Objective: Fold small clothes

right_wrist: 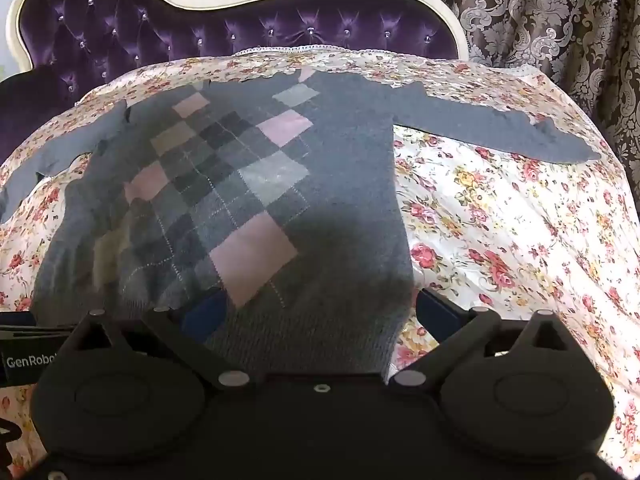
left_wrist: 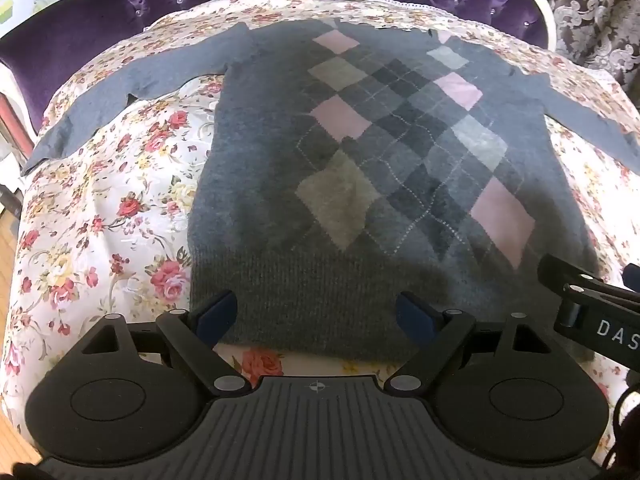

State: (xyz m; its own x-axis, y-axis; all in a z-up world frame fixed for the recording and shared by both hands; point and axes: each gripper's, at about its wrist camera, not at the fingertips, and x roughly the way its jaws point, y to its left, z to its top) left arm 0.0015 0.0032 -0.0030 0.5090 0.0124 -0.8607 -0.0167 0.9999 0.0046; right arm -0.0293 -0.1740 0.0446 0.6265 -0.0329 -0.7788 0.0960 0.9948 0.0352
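Observation:
A small grey sweater [left_wrist: 360, 160] with a pink and grey argyle front lies spread flat on a floral cloth [left_wrist: 120, 200], both sleeves out to the sides. It also shows in the right wrist view [right_wrist: 248, 200]. My left gripper [left_wrist: 316, 316] is open, its blue-padded fingers straddling the left part of the ribbed hem. My right gripper [right_wrist: 320, 316] is open over the hem's right corner; its left finger rests on the knit, its right finger over the cloth. The right gripper's body shows in the left wrist view [left_wrist: 592, 304].
The floral cloth [right_wrist: 500, 220] covers a seat with a purple tufted backrest [right_wrist: 200, 28] and white frame behind. Patterned curtains [right_wrist: 540, 20] hang at the back right. Wooden floor [left_wrist: 8, 264] shows at far left.

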